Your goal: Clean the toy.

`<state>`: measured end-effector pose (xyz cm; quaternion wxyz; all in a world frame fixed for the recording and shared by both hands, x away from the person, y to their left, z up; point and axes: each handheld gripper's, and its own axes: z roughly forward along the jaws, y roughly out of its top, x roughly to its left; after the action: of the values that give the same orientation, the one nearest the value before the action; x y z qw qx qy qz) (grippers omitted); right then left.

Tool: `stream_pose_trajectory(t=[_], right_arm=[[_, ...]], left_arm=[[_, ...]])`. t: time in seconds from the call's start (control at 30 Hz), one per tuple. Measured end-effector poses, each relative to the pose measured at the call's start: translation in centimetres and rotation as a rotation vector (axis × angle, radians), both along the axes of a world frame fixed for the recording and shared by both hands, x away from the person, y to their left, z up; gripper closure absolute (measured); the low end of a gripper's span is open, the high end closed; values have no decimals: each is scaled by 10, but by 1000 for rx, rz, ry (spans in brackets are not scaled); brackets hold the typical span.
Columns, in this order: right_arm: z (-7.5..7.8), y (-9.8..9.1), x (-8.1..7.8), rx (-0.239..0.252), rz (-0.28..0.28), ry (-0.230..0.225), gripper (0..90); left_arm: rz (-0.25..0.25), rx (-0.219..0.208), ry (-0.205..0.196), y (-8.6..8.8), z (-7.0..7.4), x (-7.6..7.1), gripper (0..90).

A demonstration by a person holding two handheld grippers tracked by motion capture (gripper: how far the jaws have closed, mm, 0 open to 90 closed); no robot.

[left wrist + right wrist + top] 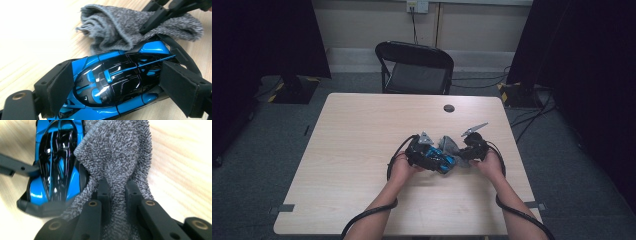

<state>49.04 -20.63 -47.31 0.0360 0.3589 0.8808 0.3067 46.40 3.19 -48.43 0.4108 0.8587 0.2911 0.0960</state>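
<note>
**Toy car held for wiping with a grey cloth**

Left hand-held gripper [115, 82]: jaws set against both flanks of the toy car [117, 82], clamping it. The car is blue and black, glossy, resting low on the tabletop [362, 130] near the person's edge, right of centre.

Right hand-held gripper [117, 192]: jaws pinched tight on a fold of the grey cloth [117, 152]. The cloth lies against the car's right side and far end, touching the bodywork.

Surroundings: a black folding chair [414, 67] stands beyond the far edge; a small dark round fitting [449, 108] sits in the tabletop toward the far right.

Risks, as judged:
- The shiny shell may slide or twist in the left grip if the cloth drags hard across it.
- The cloth is caught by a narrow fold and could pull free mid-stroke.
- Loose cloth could snag on the car's rear wing or in the wheels.

Not legible: the car's wheels and underside, hidden by body and jaws; its near end cut off in the left gripper view; the cloth's full extent.
</note>
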Motion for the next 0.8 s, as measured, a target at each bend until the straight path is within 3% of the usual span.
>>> stream_pose_trajectory(t=[0.8], right_arm=[[-2, -21, -26, 23, -4, -8, 783]], left_arm=[[4, 13, 9, -1, 1, 0, 124]])
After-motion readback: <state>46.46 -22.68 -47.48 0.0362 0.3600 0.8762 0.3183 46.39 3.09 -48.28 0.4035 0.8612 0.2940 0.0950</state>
